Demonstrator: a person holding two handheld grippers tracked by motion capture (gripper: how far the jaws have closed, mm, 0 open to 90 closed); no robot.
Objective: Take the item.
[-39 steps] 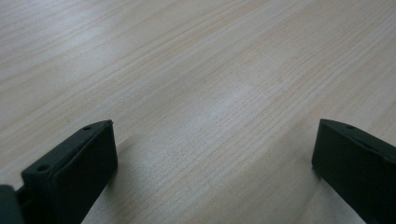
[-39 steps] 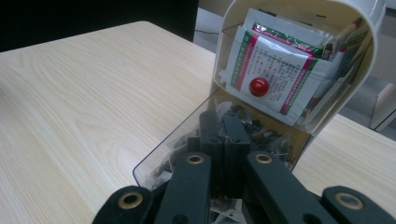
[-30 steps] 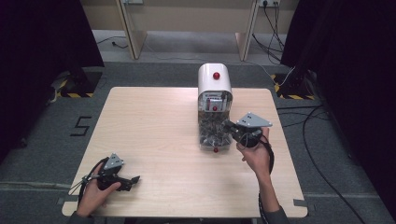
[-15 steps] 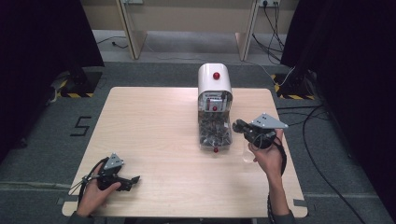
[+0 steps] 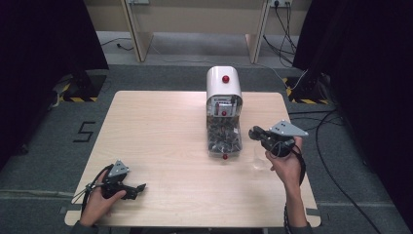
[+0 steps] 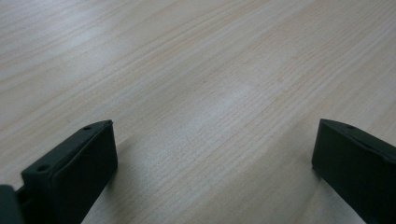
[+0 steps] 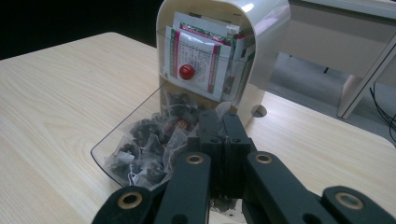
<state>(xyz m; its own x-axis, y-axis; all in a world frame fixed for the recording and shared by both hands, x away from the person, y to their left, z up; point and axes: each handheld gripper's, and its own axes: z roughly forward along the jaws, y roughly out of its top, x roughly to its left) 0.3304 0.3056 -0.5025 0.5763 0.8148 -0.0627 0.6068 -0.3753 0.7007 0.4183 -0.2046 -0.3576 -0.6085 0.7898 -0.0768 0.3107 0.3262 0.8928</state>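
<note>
In the high view, my right gripper (image 5: 256,133) hangs just to the right of the white dispenser (image 5: 223,85), at the level of its clear drawer (image 5: 224,141) full of tea bags. My left gripper (image 5: 138,188) rests on the near left part of the table (image 5: 160,126), well apart from everything. A faint clear shape lies near my right hand; I cannot tell what it is.

In the left gripper view, the jaws stand wide apart over bare wood, holding nothing.

In the right gripper view, the jaws are pressed together, and something pale and dark hangs under them, cut off at the bottom edge. I judge it is one tea bag (image 7: 224,205), but it is hard to make out. The open drawer (image 7: 140,154) lies just beyond, with paper packets behind a red knob (image 7: 186,71).

I think the step is taking a bag out; next I must carry it away and set it down.
</note>
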